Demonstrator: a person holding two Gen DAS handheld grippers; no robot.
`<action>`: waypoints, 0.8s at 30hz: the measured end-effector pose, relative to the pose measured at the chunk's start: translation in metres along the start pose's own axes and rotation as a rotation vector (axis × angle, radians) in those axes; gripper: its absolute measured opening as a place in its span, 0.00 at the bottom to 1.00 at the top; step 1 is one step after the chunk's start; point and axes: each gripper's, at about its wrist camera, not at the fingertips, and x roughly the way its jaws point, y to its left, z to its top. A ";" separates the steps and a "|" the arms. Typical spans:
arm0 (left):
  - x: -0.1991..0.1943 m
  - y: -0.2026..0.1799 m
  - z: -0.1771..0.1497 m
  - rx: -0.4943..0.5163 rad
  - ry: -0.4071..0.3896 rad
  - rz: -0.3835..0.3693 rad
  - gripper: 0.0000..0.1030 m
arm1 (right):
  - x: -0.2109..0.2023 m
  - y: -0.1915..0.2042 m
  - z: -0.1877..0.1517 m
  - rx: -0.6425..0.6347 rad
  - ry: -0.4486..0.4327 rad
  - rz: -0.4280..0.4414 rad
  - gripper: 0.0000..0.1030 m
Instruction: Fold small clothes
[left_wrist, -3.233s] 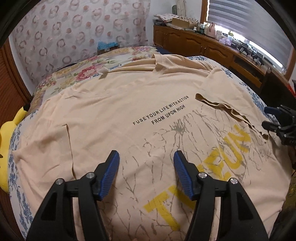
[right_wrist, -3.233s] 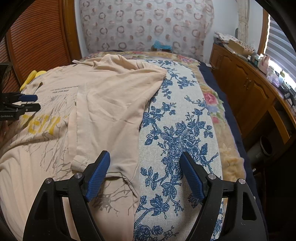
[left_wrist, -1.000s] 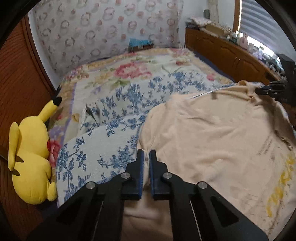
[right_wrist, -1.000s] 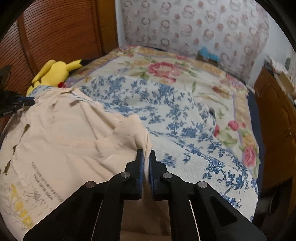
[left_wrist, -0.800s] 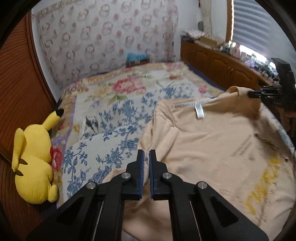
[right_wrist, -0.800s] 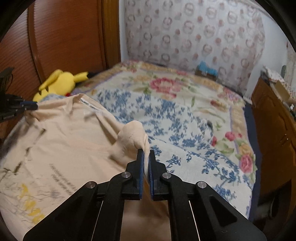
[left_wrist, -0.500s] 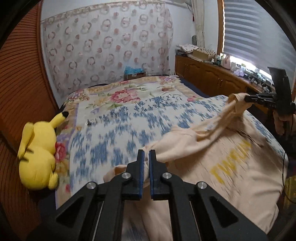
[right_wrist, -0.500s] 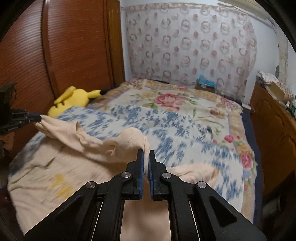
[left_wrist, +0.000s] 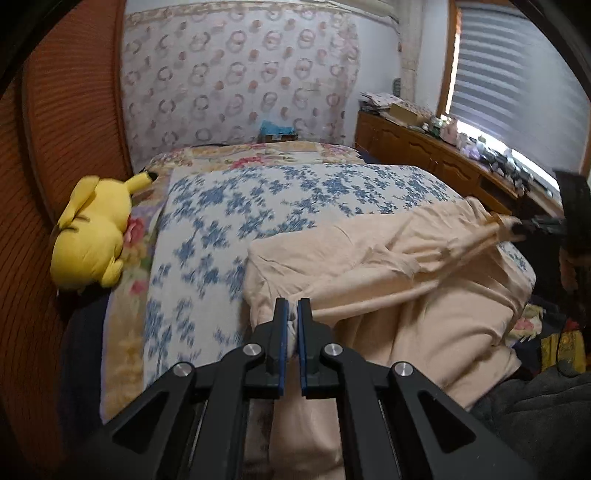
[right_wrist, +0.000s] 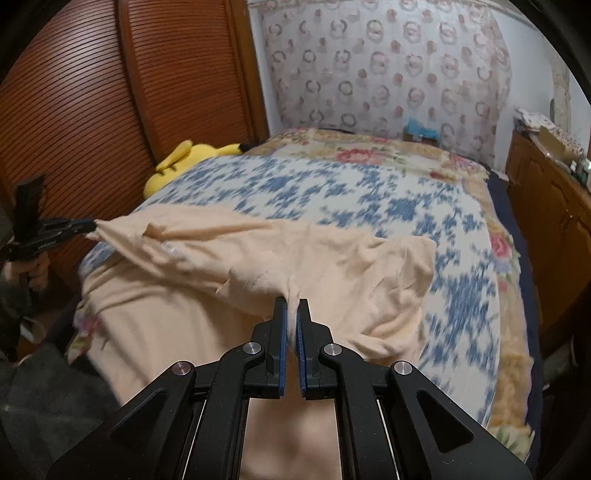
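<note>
Centrally, a beige shirt (left_wrist: 388, 266), stretched and bunched over the near end of the bed (left_wrist: 295, 192). Left gripper (left_wrist: 292, 325) and right gripper (right_wrist: 291, 321) each clamped tight on its cloth. Yellow plush (left_wrist: 92, 229) at bed's left edge, wooden dresser (left_wrist: 443, 162) along the right.

On my bed: one peach cotton T-shirt (left_wrist: 388, 266), one yellow plush toy (left_wrist: 90, 232), one blue-flowered white bedspread (left_wrist: 258, 199). I hold two black grippers, left (left_wrist: 292, 321) and right (right_wrist: 291, 319).
</note>
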 end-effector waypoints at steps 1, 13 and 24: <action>-0.003 0.001 -0.002 -0.008 0.000 0.002 0.02 | -0.003 0.005 -0.004 -0.002 0.007 0.007 0.02; -0.044 -0.005 -0.018 -0.035 -0.021 -0.007 0.04 | -0.036 0.025 -0.036 -0.009 0.072 0.016 0.02; -0.033 -0.005 -0.013 -0.029 -0.050 0.010 0.37 | -0.036 0.016 -0.037 -0.018 0.043 -0.057 0.13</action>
